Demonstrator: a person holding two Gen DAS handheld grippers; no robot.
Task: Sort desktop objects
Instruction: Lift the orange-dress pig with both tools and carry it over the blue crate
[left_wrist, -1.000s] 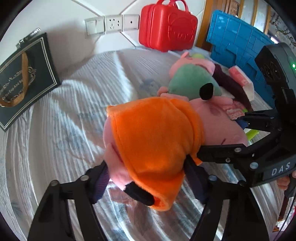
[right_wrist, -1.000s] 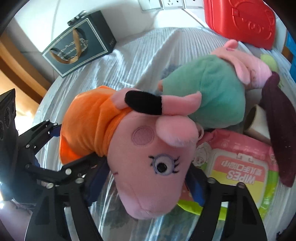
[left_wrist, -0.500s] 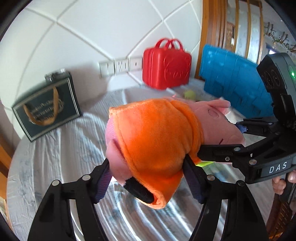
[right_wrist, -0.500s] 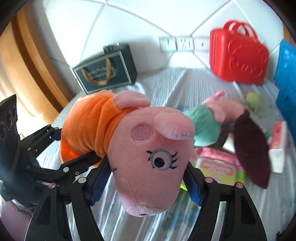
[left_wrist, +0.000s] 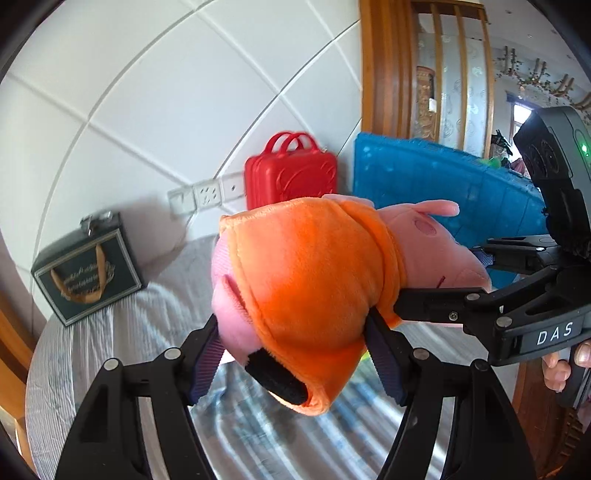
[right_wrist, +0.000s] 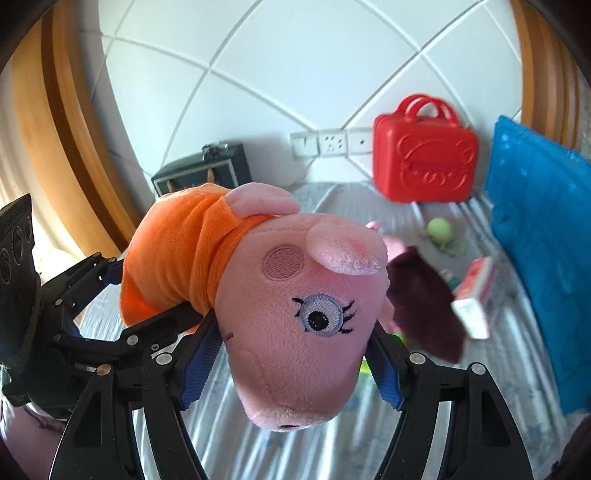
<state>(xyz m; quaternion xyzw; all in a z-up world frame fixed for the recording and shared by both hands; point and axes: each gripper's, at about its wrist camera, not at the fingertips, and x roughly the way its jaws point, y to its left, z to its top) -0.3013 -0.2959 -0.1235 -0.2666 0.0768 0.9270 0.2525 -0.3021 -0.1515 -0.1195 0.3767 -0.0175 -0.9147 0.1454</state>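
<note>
A pink pig plush in an orange dress (left_wrist: 314, 280) hangs in the air above the striped tablecloth. My left gripper (left_wrist: 295, 358) is shut on its orange body, pads pressing both sides. My right gripper (right_wrist: 291, 362) is shut on the plush's pink head (right_wrist: 306, 314), snout pointing down toward the camera. In the left wrist view the right gripper (left_wrist: 443, 288) reaches in from the right, with a hand behind it. The left gripper (right_wrist: 122, 295) shows at the left of the right wrist view.
Against the white wall stand a red plastic case (right_wrist: 424, 158), a dark gift bag (left_wrist: 88, 273) and a blue crate (right_wrist: 543, 240). On the cloth lie a maroon cloth (right_wrist: 424, 306), a tissue pack (right_wrist: 476, 299), a green ball (right_wrist: 439, 229) and a second pink plush, mostly hidden.
Both grippers rose together with the plush, lifting it off the table. The views tilted up, so the wall now fills the upper half and the table items look smaller.
</note>
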